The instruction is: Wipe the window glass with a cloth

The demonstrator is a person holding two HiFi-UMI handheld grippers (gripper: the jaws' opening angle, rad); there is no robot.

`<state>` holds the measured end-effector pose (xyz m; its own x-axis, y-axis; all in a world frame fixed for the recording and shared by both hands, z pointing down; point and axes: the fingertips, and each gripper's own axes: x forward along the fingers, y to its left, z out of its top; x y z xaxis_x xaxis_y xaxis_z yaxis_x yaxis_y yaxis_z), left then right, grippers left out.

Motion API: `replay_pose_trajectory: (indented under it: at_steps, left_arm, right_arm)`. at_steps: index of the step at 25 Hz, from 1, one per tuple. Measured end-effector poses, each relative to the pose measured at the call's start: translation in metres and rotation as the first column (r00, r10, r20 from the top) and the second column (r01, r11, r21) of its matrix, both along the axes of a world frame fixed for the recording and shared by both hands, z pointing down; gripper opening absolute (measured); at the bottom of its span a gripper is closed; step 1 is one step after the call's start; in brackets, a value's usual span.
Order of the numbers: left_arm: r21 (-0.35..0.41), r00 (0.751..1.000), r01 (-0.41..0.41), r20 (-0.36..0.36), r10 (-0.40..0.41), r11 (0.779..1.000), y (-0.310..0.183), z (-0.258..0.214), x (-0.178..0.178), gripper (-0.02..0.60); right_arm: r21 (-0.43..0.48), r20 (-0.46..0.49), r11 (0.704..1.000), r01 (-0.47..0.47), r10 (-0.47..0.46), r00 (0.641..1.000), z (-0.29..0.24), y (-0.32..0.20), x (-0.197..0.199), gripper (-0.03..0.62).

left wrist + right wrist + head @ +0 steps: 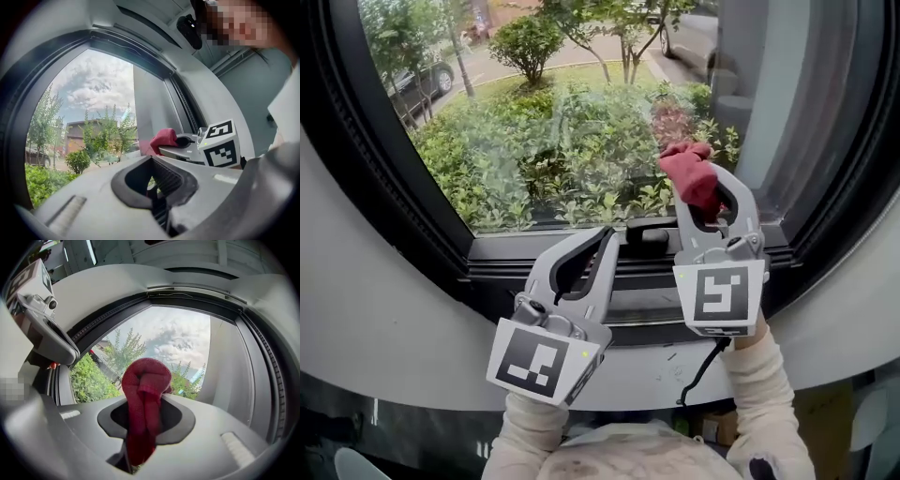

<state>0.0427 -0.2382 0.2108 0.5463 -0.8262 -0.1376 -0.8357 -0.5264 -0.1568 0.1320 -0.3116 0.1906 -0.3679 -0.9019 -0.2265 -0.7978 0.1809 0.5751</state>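
Head view: the right tongs (708, 194) clamp a bunched red cloth (686, 165) against the window glass (534, 122) (lower right part).
Left gripper view: left tongs (154, 180) closed together, empty.
Right gripper view: cloth wedged between the tongs.

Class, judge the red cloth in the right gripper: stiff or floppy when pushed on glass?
Probably floppy: the red cloth folds and bunches in the shut right gripper. Likely light: its wad stands unsupported. It should squash against the window glass.
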Motion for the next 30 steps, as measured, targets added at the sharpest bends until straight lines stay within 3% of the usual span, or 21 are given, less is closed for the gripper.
replay_pose_trajectory:
  at_steps: [7,11,20,30]
  left_arm:
    - [-0.008,1.000,0.008,-0.006,-0.008,1.000,0.003,-0.002,-0.025,0.000]
    - [0.002,1.000,-0.029,-0.012,0.029,1.000,0.001,-0.003,-0.037,0.000]
    - [-0.009,0.999,-0.042,0.005,0.042,0.999,-0.005,0.000,-0.064,0.000]
    - [-0.027,0.999,-0.047,-0.005,0.047,0.999,0.005,0.005,-0.089,0.000]
  right_arm:
    - [-0.016,0.142,0.991,0.135,-0.132,0.981,-0.003,0.043,-0.031,0.118]
    - [-0.044,0.163,0.986,0.161,-0.152,0.975,0.006,0.060,-0.046,0.120]
    - [-0.108,0.228,0.957,0.271,-0.241,0.943,0.020,0.084,-0.089,0.118]
    - [-0.127,0.269,0.938,0.323,-0.281,0.921,0.022,0.095,-0.119,0.117]
